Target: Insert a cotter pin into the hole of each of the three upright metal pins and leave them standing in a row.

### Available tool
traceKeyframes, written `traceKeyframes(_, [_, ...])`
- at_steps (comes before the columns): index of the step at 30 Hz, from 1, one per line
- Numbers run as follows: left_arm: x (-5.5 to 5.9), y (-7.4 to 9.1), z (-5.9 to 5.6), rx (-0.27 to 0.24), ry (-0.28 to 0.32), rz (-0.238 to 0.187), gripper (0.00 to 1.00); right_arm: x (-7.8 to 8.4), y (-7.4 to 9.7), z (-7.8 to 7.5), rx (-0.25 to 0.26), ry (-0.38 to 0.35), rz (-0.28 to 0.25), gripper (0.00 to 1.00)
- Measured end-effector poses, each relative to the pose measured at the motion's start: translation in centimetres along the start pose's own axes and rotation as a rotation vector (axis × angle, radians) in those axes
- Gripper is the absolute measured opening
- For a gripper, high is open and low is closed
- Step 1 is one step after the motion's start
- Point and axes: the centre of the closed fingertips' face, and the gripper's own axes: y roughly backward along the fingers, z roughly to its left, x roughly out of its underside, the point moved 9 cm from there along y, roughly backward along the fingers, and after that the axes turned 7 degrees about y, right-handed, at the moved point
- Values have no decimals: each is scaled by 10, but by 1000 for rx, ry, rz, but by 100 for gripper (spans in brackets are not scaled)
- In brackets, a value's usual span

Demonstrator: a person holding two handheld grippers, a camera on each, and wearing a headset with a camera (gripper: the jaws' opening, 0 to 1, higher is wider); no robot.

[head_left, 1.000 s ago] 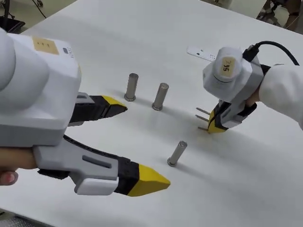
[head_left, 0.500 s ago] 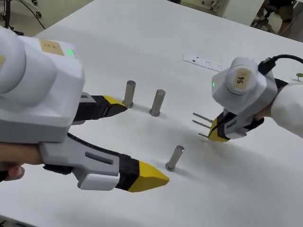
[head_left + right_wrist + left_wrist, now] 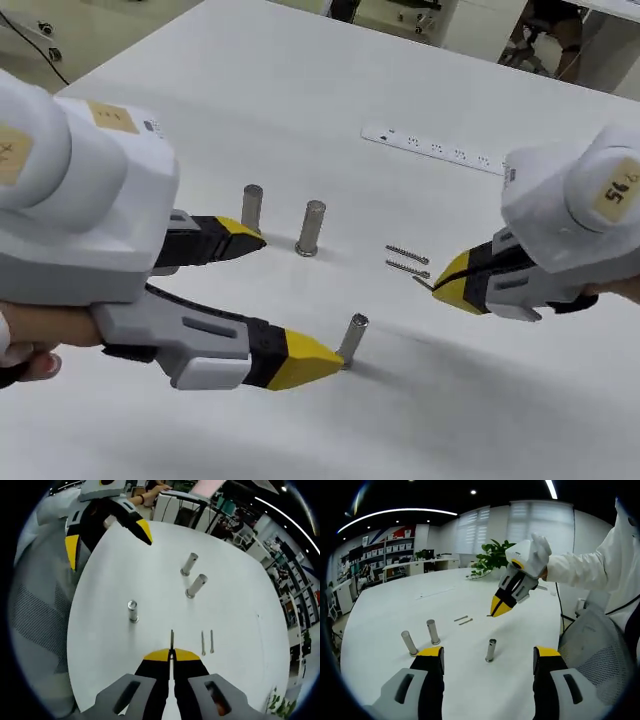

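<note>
The right gripper (image 3: 171,656) has its jaws closed on one cotter pin (image 3: 171,639), which projects straight forward past the yellow tips; this grip presents the free end for insertion. The held pin aims roughly toward the nearest metal pin (image 3: 132,610), well apart from it. Two spare cotter pins (image 3: 408,254) lie side by side on the table (image 3: 300,90), near the right gripper, within easy reach for later insertions. The left gripper (image 3: 488,662) is spread wide and empty. The nearest metal pin stands ahead of its gap, apart from both jaws, probably so it can be steadied. The other two metal pins (image 3: 311,227) stand upright close together beyond. Judging by the loose cotter pins, no insertion is made yet
</note>
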Motion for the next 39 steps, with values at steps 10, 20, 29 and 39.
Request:
traceKeyframes(10, [-10, -15, 4, 71, 106, -69, 53, -23, 20, 25, 118, 37, -52, 0])
traceKeyframes(20, [-18, -30, 2, 123, 159, -82, 38, -37, 24, 50, 188, 87, -28, 0])
traceKeyframes(29, [-16, -44, -7, 207, 194, -55, 17, -44, 27, 63, 221, 105, -29, 0])
traceKeyframes(39, [-12, -54, -13, 242, 228, -28, 8, -46, 28, 67, 218, 103, -42, 0])
